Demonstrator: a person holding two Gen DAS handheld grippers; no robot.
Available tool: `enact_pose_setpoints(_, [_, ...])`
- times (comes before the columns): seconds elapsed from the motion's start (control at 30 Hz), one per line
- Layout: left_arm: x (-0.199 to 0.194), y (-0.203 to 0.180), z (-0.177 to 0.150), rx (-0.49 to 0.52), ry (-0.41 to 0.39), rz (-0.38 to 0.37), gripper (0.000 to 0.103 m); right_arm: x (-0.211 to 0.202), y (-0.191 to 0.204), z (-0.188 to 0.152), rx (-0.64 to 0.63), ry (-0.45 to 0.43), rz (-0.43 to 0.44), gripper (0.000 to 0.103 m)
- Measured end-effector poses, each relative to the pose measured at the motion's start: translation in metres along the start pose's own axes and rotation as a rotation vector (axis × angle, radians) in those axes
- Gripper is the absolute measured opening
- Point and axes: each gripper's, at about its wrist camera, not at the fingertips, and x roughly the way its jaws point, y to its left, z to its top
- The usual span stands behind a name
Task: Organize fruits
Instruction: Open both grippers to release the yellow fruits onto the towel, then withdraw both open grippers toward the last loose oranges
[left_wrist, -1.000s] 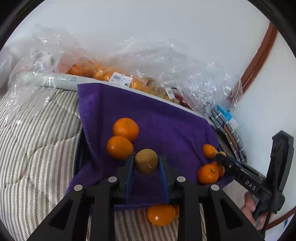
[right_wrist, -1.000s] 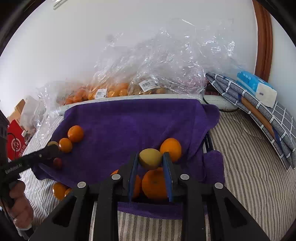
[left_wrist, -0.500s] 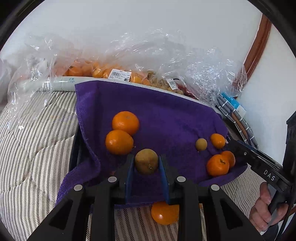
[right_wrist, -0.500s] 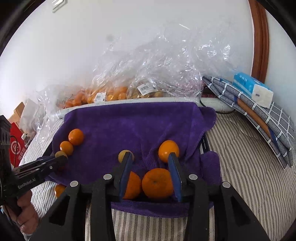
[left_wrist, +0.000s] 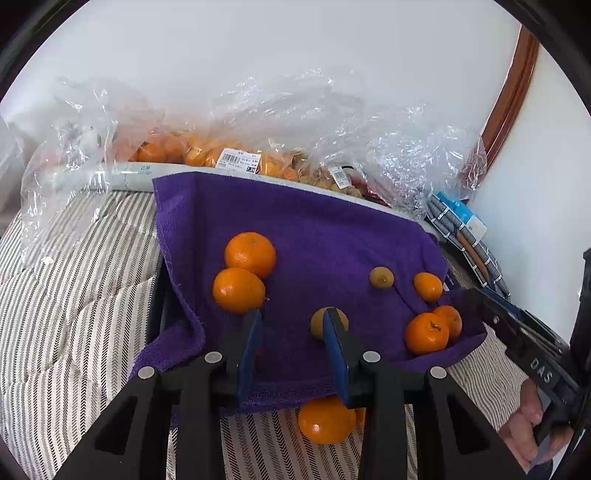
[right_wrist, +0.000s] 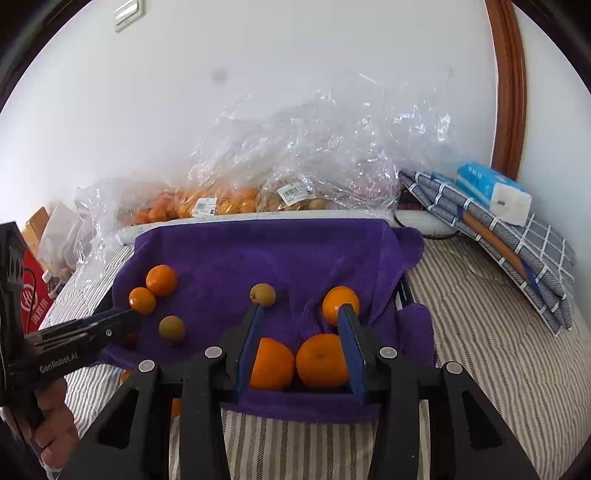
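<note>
On the purple towel spread over the striped bed, we see the fruit gathered toward the towel's near edge. Our left gripper has its jaws opening; one brownish kiwi sits on the cloth against the inner face of the right-hand finger, free of the other pad, so nothing is clamped. Two oranges lie touching each other near the towel's left edge, just beyond that gripper's left finger. A second kiwi rests near the middle of the towel, just past our right gripper, whose jaws stand apart and grip nothing. Seen between its fingers, two more oranges lie side by side at the near edge, and another orange sits just beyond the right fingertip. One orange lies off the towel on the bedding below its near edge. Clear plastic bags of fruit line the far edge by the wall.
</note>
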Motion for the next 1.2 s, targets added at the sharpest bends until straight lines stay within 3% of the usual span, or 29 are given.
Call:
enact_pose_setpoints(0.1, [-0.004, 0.002, 0.001, -0.014, -0.009, -0.037, 0.04, -0.012, 0.009, -0.006, -0.023, -0.004, 0.014, 0.042])
enact_pose_setpoints(0.4, [-0.014, 0.017, -0.005, -0.068, -0.033, -0.029, 0.04, -0.044, 0.017, -0.021, -0.007, 0.007, 0.048, 0.042])
enact_pose_setpoints(0.5, [-0.023, 0.025, -0.01, -0.11, -0.039, -0.06, 0.04, -0.044, 0.019, -0.028, 0.014, 0.041, 0.072, 0.042])
enact_pose_setpoints(0.63, [-0.039, 0.035, -0.019, -0.117, -0.053, -0.044, 0.04, -0.042, 0.03, -0.037, 0.005, 0.069, 0.074, 0.042])
enact_pose_setpoints(0.83, [-0.065, 0.048, -0.033, -0.083, -0.085, -0.045, 0.041, -0.029, 0.05, -0.05, -0.02, 0.119, 0.092, 0.042])
enact_pose_setpoints(0.9, [-0.071, 0.05, -0.037, -0.057, -0.102, -0.013, 0.042, -0.024, 0.055, -0.054, -0.027, 0.131, 0.101, 0.042])
enact_pose_setpoints(1.2, [-0.071, 0.067, -0.034, -0.12, -0.077, -0.012, 0.042, -0.007, 0.07, -0.058, -0.049, 0.169, 0.106, 0.042])
